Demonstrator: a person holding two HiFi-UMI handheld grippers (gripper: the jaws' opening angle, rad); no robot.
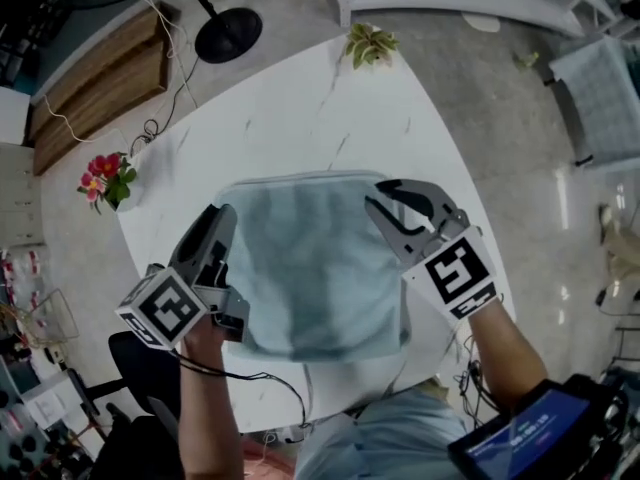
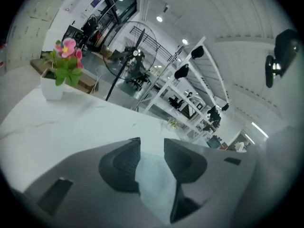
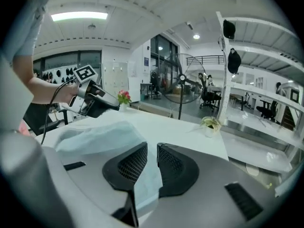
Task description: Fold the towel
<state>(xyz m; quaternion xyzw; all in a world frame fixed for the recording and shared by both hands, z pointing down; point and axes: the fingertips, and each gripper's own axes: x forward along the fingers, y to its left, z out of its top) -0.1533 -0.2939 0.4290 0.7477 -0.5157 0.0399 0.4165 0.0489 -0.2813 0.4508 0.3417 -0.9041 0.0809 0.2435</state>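
Pale blue-grey towel (image 1: 315, 268) lies folded in a rough rectangle on the white table (image 1: 300, 108), near its front edge

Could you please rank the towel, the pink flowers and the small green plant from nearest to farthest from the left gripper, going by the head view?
1. Towel, right beside the left gripper, on its right.
2. Pink flowers, at the left edge of the table.
3. Small green plant, at its far edge.

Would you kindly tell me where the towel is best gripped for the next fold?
Probably at its two near corners, coming in from the left and right sides: the towel lies flat on the table, so only its edges can be pinched.
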